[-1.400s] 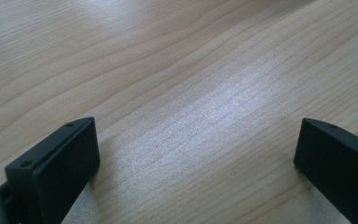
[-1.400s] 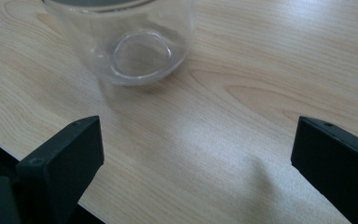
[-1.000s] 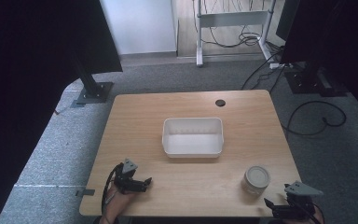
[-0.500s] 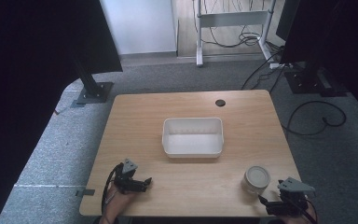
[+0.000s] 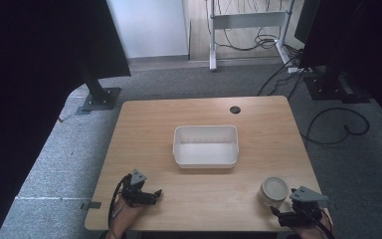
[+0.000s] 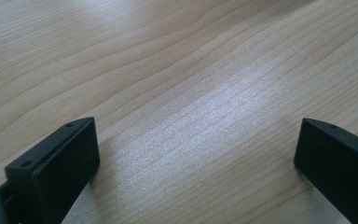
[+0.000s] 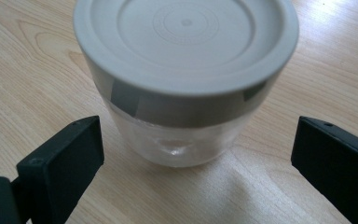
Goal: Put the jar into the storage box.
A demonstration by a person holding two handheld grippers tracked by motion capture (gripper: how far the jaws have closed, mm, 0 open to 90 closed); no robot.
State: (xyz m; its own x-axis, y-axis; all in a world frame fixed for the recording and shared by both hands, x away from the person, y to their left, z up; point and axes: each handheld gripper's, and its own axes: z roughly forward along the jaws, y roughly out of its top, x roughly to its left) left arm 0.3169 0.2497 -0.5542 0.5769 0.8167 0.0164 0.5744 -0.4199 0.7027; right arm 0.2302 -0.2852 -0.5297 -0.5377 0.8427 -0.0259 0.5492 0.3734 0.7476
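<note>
A clear jar with a grey lid stands near the table's front right corner. In the right gripper view the jar is close up. It stands just ahead of my right gripper, whose jaws are wide apart and not touching it. From above, my right gripper sits just right of and in front of the jar. My left gripper rests low at the front left of the table. Seen from the left gripper itself, its jaws are open over bare wood.
An empty white rectangular bin sits at the middle of the wooden table. A dark cable hole lies near the far edge. Black stands and cables crowd the floor beyond the table.
My right gripper has shifted a little left toward the jar. The left gripper, the jar and the bin have stayed in place.
</note>
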